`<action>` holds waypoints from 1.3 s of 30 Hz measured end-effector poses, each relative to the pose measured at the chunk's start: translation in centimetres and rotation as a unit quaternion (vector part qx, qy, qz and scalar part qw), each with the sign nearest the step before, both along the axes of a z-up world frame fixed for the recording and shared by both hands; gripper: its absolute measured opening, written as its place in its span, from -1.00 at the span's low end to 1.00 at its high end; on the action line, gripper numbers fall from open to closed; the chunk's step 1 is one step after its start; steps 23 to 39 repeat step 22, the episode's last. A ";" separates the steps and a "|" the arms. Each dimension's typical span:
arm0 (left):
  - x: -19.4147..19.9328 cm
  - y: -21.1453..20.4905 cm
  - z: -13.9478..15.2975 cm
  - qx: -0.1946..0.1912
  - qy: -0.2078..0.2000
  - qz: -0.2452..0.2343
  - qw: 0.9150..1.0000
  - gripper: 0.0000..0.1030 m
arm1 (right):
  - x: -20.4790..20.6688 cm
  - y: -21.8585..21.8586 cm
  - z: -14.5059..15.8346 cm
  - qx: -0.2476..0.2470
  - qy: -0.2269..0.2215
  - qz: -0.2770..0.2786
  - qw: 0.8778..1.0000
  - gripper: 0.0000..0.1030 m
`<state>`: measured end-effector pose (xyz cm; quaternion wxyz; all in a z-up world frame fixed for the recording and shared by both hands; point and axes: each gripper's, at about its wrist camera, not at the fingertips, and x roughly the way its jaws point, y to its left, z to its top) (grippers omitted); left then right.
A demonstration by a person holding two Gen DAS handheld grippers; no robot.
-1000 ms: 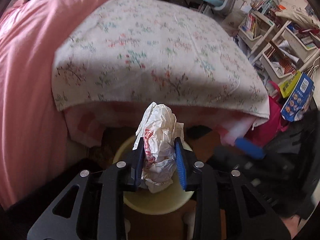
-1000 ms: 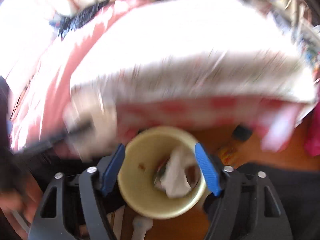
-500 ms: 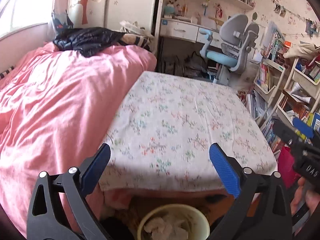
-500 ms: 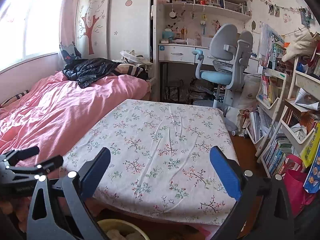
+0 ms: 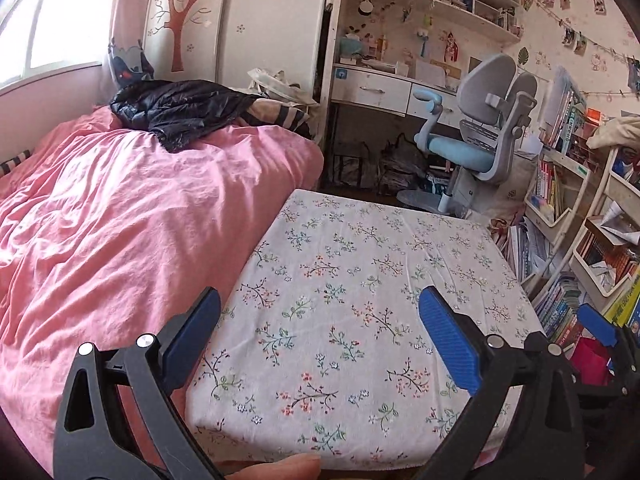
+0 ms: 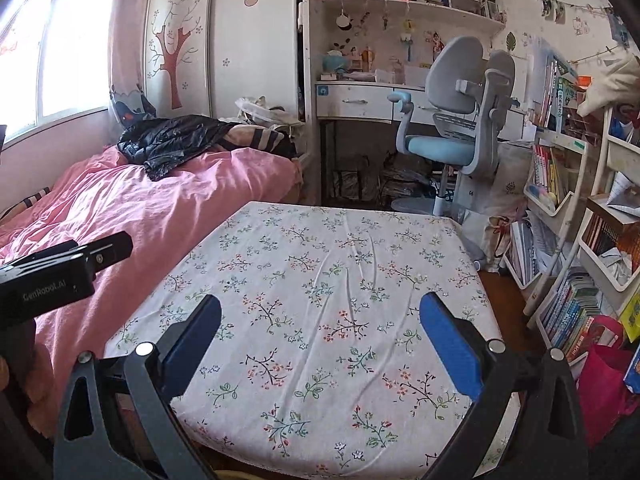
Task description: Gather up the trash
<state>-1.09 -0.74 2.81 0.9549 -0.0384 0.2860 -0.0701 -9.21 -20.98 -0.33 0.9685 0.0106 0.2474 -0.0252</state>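
- Trash was not visible anywhere on the desk [image 5: 360, 240]. Its floral cloth lay bare from front edge to back, and neither view showed a scrap on it.
- A thin pale sliver at the very bottom of the right wrist view, under the desk's front edge, may have been the rim of a bin. Too little of it showed to be sure, so I cannot say from these views where the trash was.
- The left gripper [image 5: 320, 300] hung above the near edge of the desk, tilted down at it. Its blue fingers [image 5: 448, 340] were spread wide apart with nothing between them.
- The right gripper [image 6: 320, 306] had the same pose just beside it, fingers [image 6: 450, 344] fully apart and empty.
- Both being wide open and raised over the cloth probably meant neither was carrying anything, and the person was looking the room over for the next piece.
- Part of the person's fingertip [image 5: 280, 466] showed at the bottom of the left view, under the gripper body, where the tool was held.
- The pink bed [image 5: 120, 220] touched the desk's left side, with a black jacket [image 5: 180, 112] heaped at its far end. That looked like clothing, not rubbish.
- The crowded bookshelves [image 6: 560, 184] on the right and the floor around the chair [image 5: 480, 120] seemed the likeliest places for litter, though both were well apart from the grippers.
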 end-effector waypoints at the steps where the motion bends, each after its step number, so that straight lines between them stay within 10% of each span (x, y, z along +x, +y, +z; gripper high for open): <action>1: 0.3 -0.1 0.0 0.000 -0.003 0.002 1.000 0.86 | 0.2 -0.2 -0.1 0.000 0.003 -0.002 1.000 0.85; 8: 0.6 -1.5 1.2 0.039 -0.068 -0.011 0.997 0.85 | 1.3 -2.2 -0.9 0.028 0.029 -0.016 0.999 0.85; 39: 1.2 -1.1 -0.3 0.043 -0.021 -0.010 0.999 0.86 | 1.4 -3.0 -1.1 0.031 0.046 -0.028 0.998 0.85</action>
